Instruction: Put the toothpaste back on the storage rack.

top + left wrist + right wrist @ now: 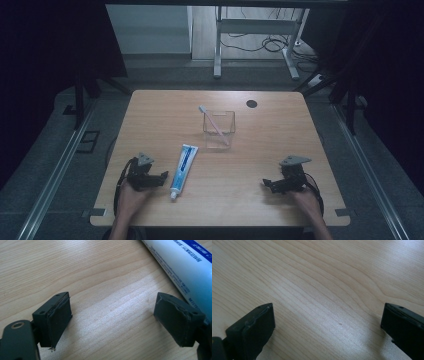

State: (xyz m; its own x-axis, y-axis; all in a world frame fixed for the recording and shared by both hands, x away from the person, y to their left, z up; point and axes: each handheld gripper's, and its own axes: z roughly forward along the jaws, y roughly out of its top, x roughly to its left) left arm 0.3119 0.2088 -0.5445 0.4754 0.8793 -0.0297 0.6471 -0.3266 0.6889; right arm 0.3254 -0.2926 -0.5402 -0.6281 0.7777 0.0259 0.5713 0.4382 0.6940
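Your white-and-blue plastic toothpaste tube (183, 169) lies flat on the wooden desk (260, 155), just beside your left tongs (161, 178).
Cap toward you, tail toward the clear box (219, 129); the left gripper view crops both ends. Both left and right tongs (267, 184) are wide, empty.

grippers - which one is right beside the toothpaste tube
The left gripper: it rests just left of the toothpaste tube, jaws open. The right gripper sits far across the table.
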